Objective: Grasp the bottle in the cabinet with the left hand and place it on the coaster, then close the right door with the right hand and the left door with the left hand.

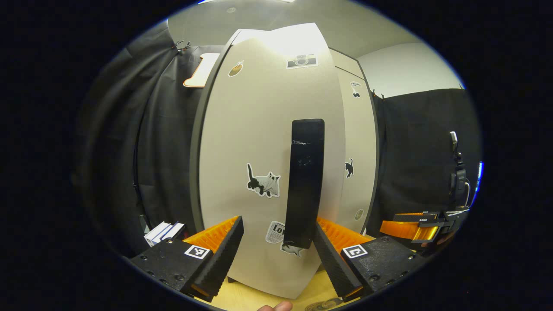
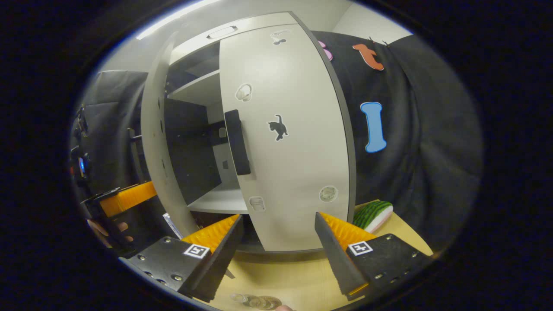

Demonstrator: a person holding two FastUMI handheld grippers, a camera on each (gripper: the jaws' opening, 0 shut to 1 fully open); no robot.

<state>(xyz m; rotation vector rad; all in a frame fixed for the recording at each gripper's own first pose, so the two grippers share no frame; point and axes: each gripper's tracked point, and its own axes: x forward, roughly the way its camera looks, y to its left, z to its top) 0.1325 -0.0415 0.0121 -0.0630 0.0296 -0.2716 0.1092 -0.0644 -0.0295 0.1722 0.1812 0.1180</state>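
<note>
I am holding my left gripper (image 1: 278, 242) wide open, empty, facing the smooth flat left door (image 1: 259, 142) and its long handle (image 1: 306, 181); my right gripper (image 2: 276, 242) is gaping empty by the shut right door (image 2: 293, 142); I am spotting a round coaster (image 2: 265, 302) below.

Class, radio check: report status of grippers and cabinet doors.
Left gripper open, facing left door at its handle. Right gripper open, empty. Right door shut; left door ajar.
</note>
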